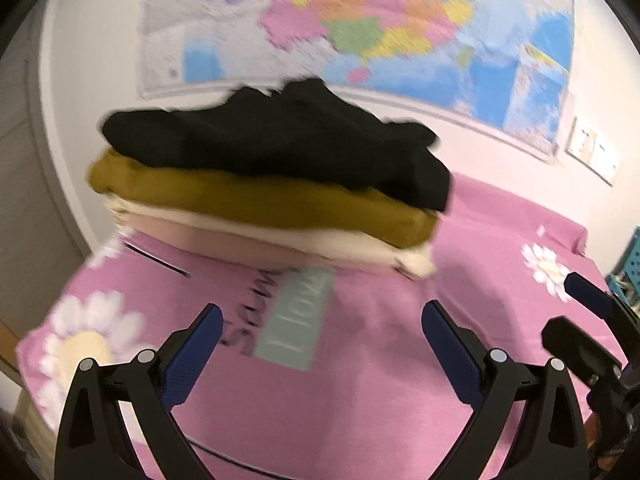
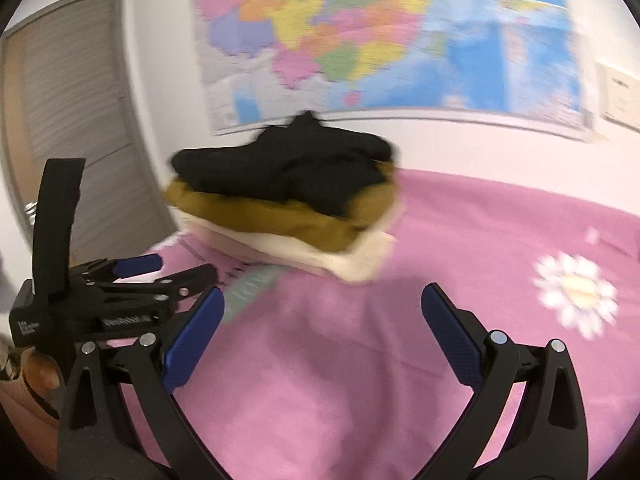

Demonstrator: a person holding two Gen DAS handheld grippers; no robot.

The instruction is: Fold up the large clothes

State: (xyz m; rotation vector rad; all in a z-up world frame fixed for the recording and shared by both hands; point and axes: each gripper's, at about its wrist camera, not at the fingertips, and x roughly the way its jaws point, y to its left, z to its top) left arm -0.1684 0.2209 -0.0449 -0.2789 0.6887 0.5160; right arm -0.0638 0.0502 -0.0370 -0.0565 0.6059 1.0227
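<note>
Left wrist view shows the left tongs [image 1: 322, 344] spread wide and empty over the pink bedspread [image 1: 360, 400] of the bed. In the middle of the frame, beyond the tips, sits a stack of folded clothes: a black garment [image 1: 280, 144] on top, a mustard garment [image 1: 256, 204] under it, and cream garments [image 1: 304, 246] at the bottom. The right wrist view shows the right tongs [image 2: 323, 344] likewise released and holding nothing, with the same stack at centre left.

Both pictures are blurred, so no loose, unfolded garment can be made out; the stack looks finished. The step in hand is probably reaching for the next piece. To do it well, I would keep both tongs wide, steer clear of the stack so the black top layer does not slide, and pinch only one layer of cloth rather than the bedspread.
</note>
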